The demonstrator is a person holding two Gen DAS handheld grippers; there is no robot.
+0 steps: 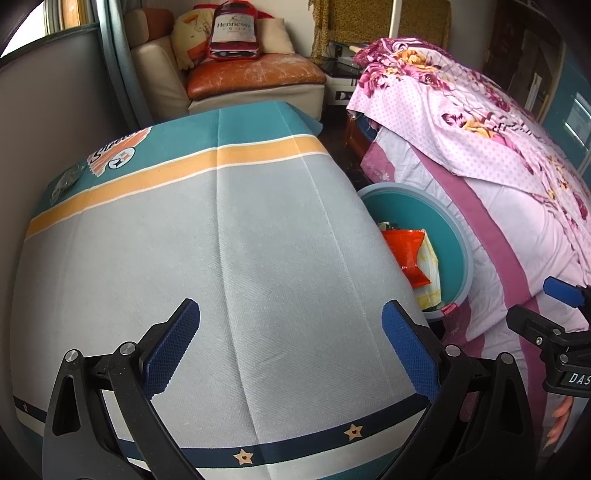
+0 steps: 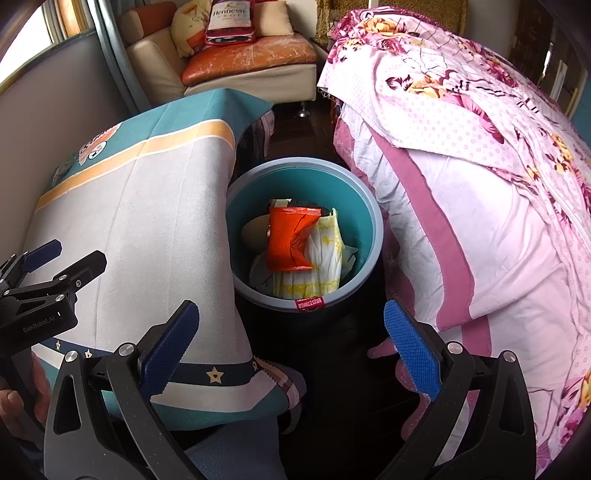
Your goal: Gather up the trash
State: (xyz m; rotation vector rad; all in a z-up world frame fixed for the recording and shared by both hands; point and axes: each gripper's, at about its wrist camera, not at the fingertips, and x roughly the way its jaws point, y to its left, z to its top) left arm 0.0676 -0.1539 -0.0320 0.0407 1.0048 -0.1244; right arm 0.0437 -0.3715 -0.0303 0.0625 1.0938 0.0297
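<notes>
A teal trash bin [image 2: 373,236] stands on the floor between the cloth-covered table [image 2: 147,221] and the bed. It holds an orange wrapper [image 2: 290,240], a white-and-yellow wrapper [image 2: 325,258] and other scraps. In the left wrist view the bin [image 1: 458,236] is half hidden by the table [image 1: 221,240], with the orange wrapper [image 1: 406,254] showing. A small clear crumpled wrapper [image 1: 66,181] lies at the table's far left edge. My left gripper [image 1: 291,343] is open and empty above the table. My right gripper [image 2: 291,343] is open and empty above the floor, near the bin.
A bed with a pink floral quilt [image 2: 480,184] fills the right side. A sofa [image 1: 255,81] with cushions and a Hennessy-printed pillow [image 1: 234,31] stands at the back. A grey wall and window [image 1: 55,74] are on the left. Dark floor runs between table and bed.
</notes>
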